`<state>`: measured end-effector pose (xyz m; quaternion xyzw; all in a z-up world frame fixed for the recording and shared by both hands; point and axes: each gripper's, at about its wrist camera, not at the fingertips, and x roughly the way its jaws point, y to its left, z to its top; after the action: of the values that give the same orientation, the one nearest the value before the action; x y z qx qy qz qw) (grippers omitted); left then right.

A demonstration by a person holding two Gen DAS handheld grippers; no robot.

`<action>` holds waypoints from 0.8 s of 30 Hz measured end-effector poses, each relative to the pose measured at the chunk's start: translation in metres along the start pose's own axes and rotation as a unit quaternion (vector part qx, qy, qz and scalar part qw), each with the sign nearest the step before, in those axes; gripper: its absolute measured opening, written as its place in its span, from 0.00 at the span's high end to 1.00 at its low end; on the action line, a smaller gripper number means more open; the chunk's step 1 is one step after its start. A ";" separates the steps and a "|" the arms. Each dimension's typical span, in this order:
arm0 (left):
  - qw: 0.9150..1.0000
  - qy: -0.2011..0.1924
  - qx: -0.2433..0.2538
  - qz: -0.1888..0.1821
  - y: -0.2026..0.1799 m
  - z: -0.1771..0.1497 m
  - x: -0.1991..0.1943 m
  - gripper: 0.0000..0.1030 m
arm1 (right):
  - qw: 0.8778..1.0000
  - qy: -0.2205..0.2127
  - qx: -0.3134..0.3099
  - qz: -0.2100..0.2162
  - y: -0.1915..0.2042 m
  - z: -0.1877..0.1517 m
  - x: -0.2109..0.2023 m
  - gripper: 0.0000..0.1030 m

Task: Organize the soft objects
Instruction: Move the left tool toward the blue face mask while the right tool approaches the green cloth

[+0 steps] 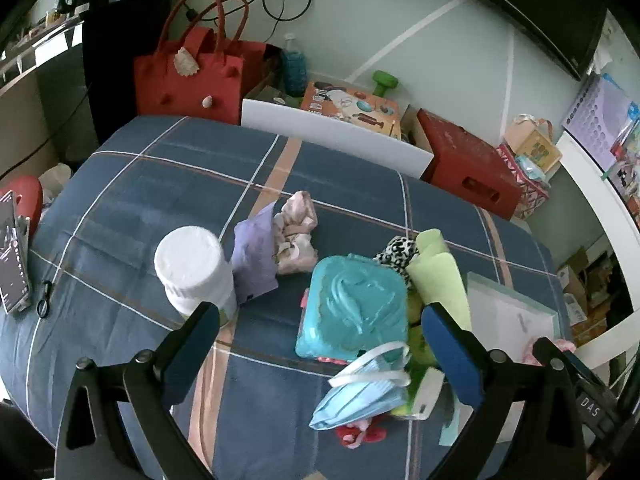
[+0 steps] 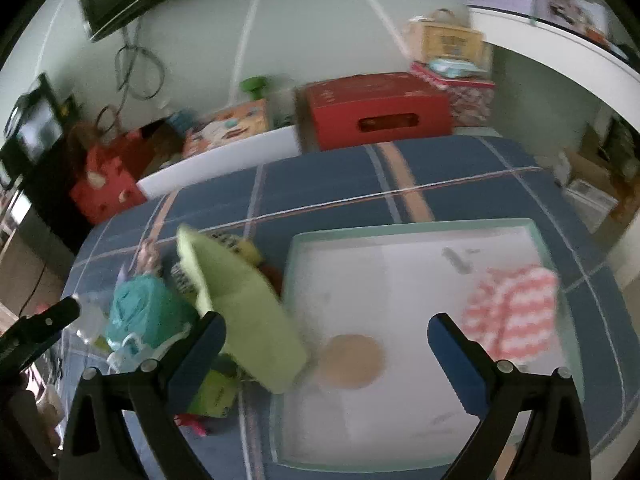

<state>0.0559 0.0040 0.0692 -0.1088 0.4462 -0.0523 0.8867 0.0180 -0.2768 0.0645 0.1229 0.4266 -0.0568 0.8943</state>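
My left gripper [image 1: 320,320] stands wide open above the blue plaid cloth, nothing between its blue pads. Under it lie a teal lidded box [image 1: 354,306] and a blue face mask [image 1: 360,392]. Beyond are a lilac cloth [image 1: 256,256], a crumpled pink cloth [image 1: 296,236], a leopard-print piece [image 1: 396,254] and a light green folded cloth [image 1: 438,276]. My right gripper [image 2: 326,334] is open too, empty, over the white tray [image 2: 400,280]. In the tray lie a pink-and-white striped cloth [image 2: 516,316] and a tan round pad [image 2: 350,360]. The green cloth [image 2: 244,312] overhangs the tray's left rim.
A white-capped jar [image 1: 192,268] stands at the left, a phone [image 1: 14,256] near the table's left edge. Behind the table are a red bag [image 1: 192,76], a red box [image 1: 468,164], a white board [image 1: 332,136] and boxes along the wall.
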 end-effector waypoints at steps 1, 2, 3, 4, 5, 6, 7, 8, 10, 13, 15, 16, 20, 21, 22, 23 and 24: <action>1.000 -0.002 0.004 0.000 0.001 -0.002 0.000 0.02 | 1.000 0.003 -0.006 0.009 0.006 -0.001 0.003 0.01; 1.000 -0.003 0.008 0.001 0.000 -0.004 0.001 0.02 | 1.000 0.004 -0.009 0.014 0.008 -0.002 0.004 0.01; 1.000 -0.002 0.013 0.001 -0.001 -0.006 0.001 0.02 | 1.000 0.007 -0.012 0.020 0.011 -0.003 0.006 0.01; 1.000 0.002 0.016 0.000 -0.001 -0.008 0.001 0.02 | 1.000 0.010 -0.013 0.023 0.013 -0.004 0.009 0.01; 1.000 0.006 0.019 -0.004 -0.001 -0.010 0.002 0.02 | 1.000 0.012 -0.013 0.025 0.015 -0.004 0.010 0.01; 1.000 0.011 0.022 -0.007 -0.002 -0.012 0.003 0.02 | 0.999 0.013 -0.013 0.028 0.017 -0.005 0.012 0.01; 1.000 0.020 0.021 -0.006 -0.001 -0.015 0.005 0.02 | 0.999 0.015 -0.012 0.032 0.018 -0.005 0.014 0.01; 0.999 0.028 0.020 -0.005 -0.001 -0.017 0.007 0.02 | 0.999 0.016 -0.010 0.035 0.018 -0.005 0.015 0.01; 0.999 0.047 0.014 -0.012 0.001 -0.023 0.012 0.02 | 0.999 0.019 -0.005 0.045 0.019 -0.006 0.020 0.01; 0.997 0.075 0.006 -0.023 0.004 -0.030 0.020 0.02 | 0.998 0.030 -0.005 0.050 0.022 -0.007 0.029 0.01; 0.996 0.083 0.018 -0.019 0.001 -0.036 0.023 0.02 | 0.998 0.035 -0.009 0.050 0.024 -0.008 0.034 0.01; 0.996 0.085 0.028 -0.012 -0.002 -0.037 0.024 0.02 | 0.998 0.037 -0.010 0.051 0.025 -0.009 0.036 0.01; 0.994 0.089 0.058 -0.005 -0.013 -0.043 0.026 0.02 | 0.998 0.033 -0.006 0.052 0.024 -0.009 0.034 0.01; 0.994 0.093 0.062 -0.007 -0.015 -0.045 0.027 0.02 | 0.998 0.031 -0.005 0.050 0.024 -0.009 0.033 0.01; 0.993 0.098 0.067 -0.007 -0.018 -0.046 0.029 0.02 | 0.998 0.030 -0.003 0.048 0.023 -0.009 0.033 0.01; 0.992 0.103 0.072 -0.005 -0.020 -0.048 0.032 0.02 | 0.998 0.030 -0.002 0.048 0.022 -0.009 0.033 0.01; 0.991 0.107 0.076 -0.004 -0.023 -0.050 0.034 0.02 | 0.998 0.030 0.001 0.050 0.022 -0.009 0.033 0.01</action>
<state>0.0365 -0.0319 0.0190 -0.0365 0.5332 -0.1005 0.8392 0.0367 -0.2536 0.0376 0.1461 0.4468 -0.0086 0.8826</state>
